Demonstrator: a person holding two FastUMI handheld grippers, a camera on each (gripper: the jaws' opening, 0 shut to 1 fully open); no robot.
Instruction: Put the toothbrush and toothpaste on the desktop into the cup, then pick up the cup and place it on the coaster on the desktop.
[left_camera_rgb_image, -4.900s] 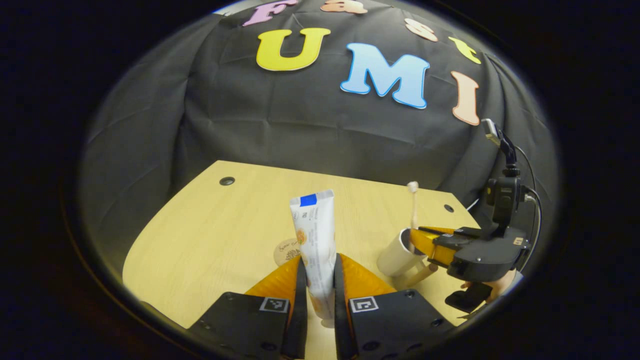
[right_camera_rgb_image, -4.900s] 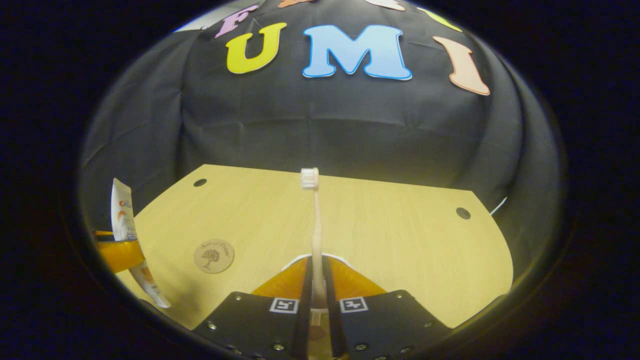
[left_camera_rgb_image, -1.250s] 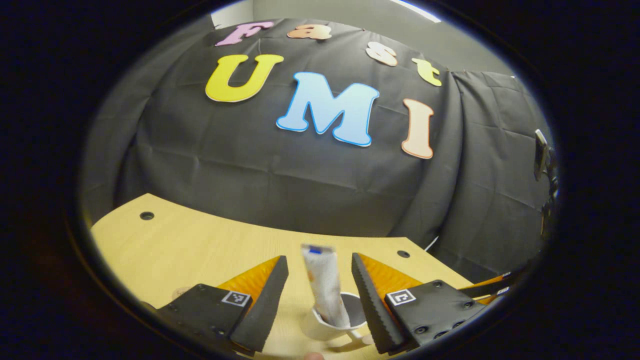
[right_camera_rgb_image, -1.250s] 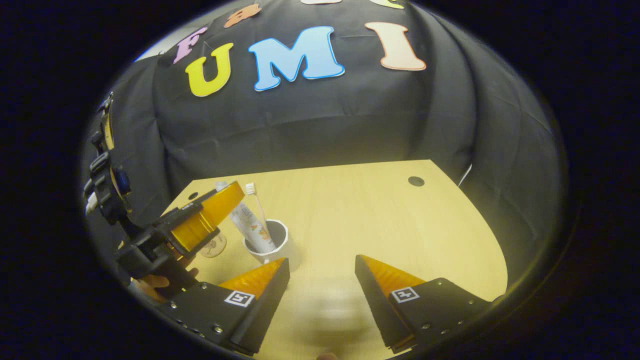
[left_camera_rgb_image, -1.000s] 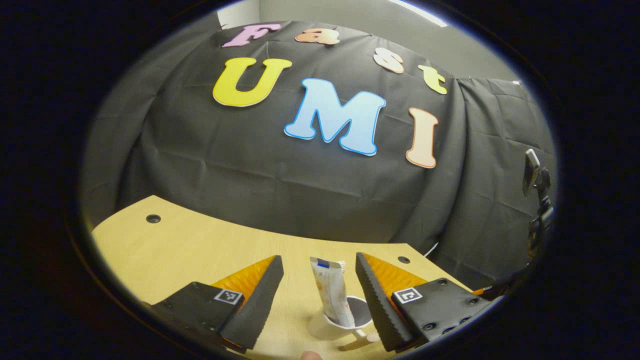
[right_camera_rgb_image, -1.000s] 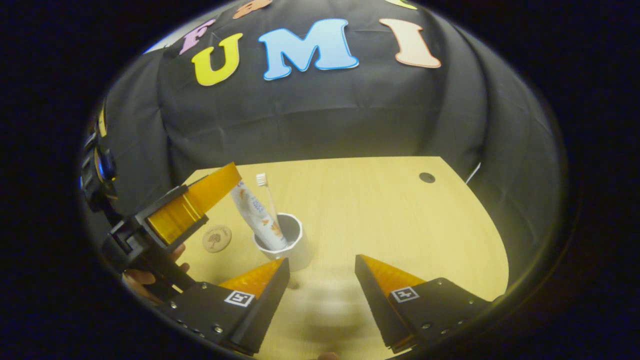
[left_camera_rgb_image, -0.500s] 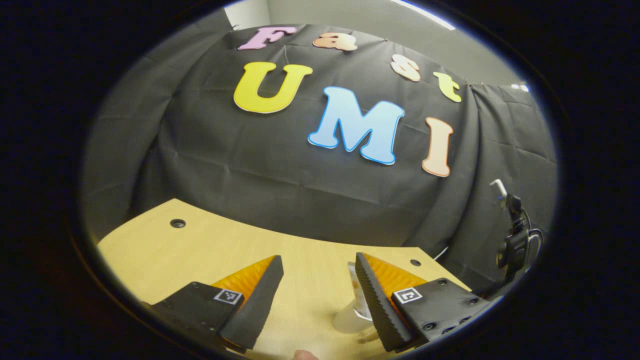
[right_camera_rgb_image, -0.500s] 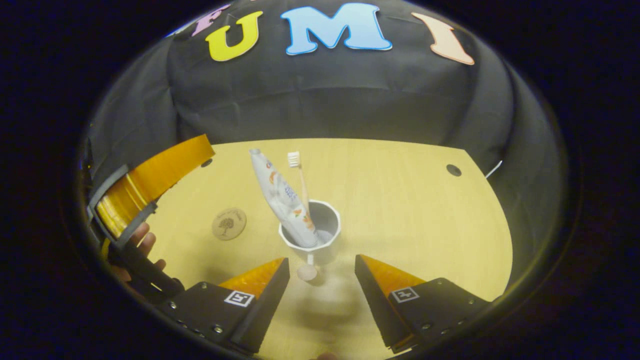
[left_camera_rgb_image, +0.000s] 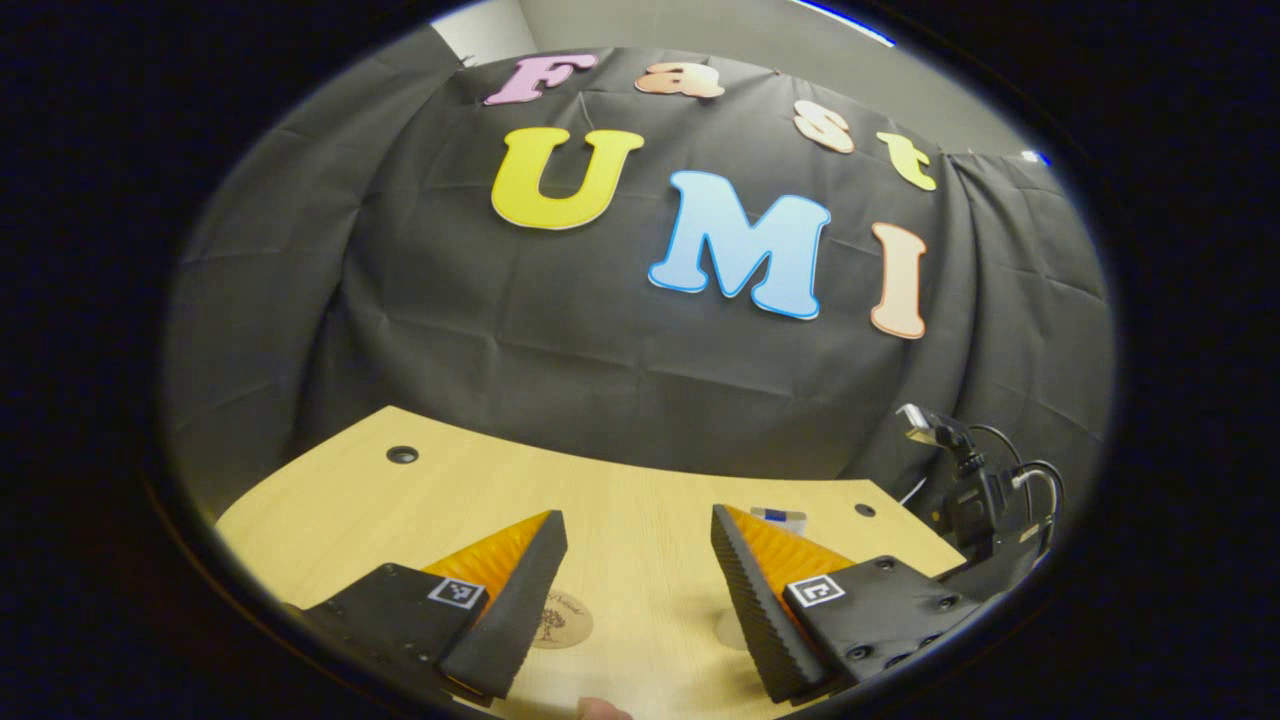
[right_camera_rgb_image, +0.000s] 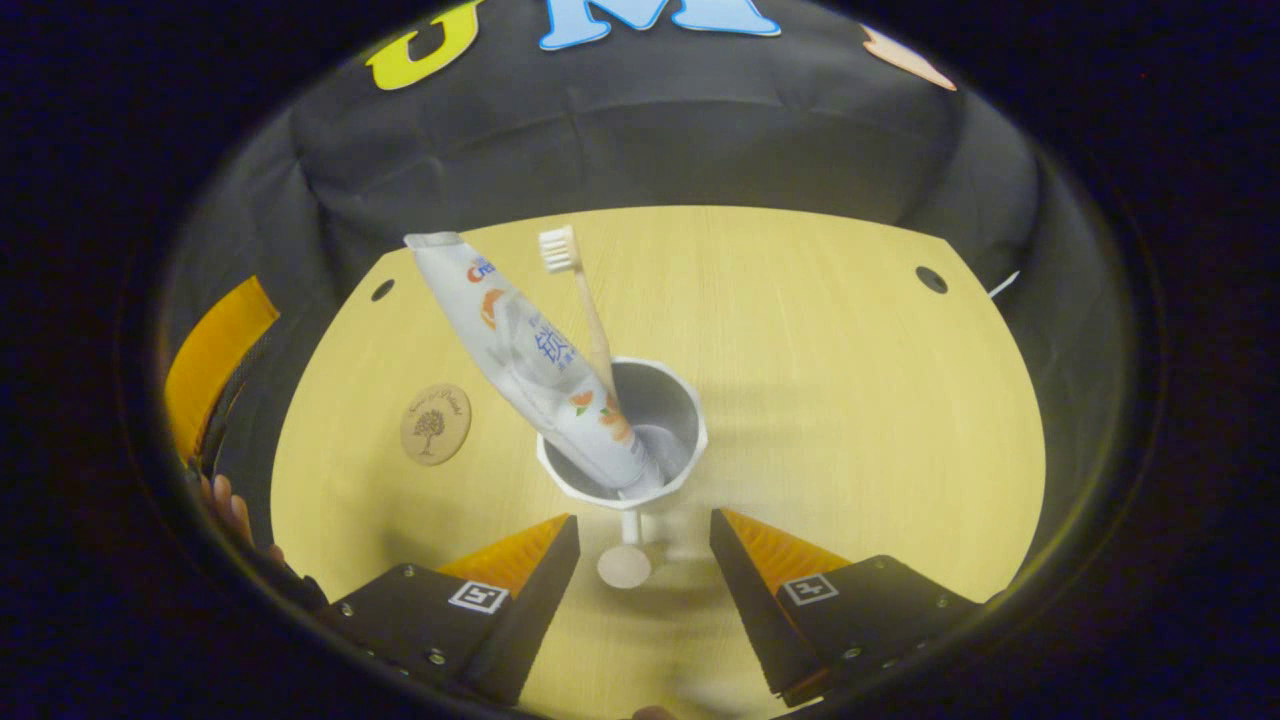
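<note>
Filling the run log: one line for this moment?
toothbrush, toothpaste: in cup | right gripper: open at handle | coaster: bare

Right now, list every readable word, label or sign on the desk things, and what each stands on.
White toothpaste tube: printed writing, too blurred to quote.
Round wooden coaster: tree emblem, script too small to read.
Right gripper: square coded markers, no words.
</note>
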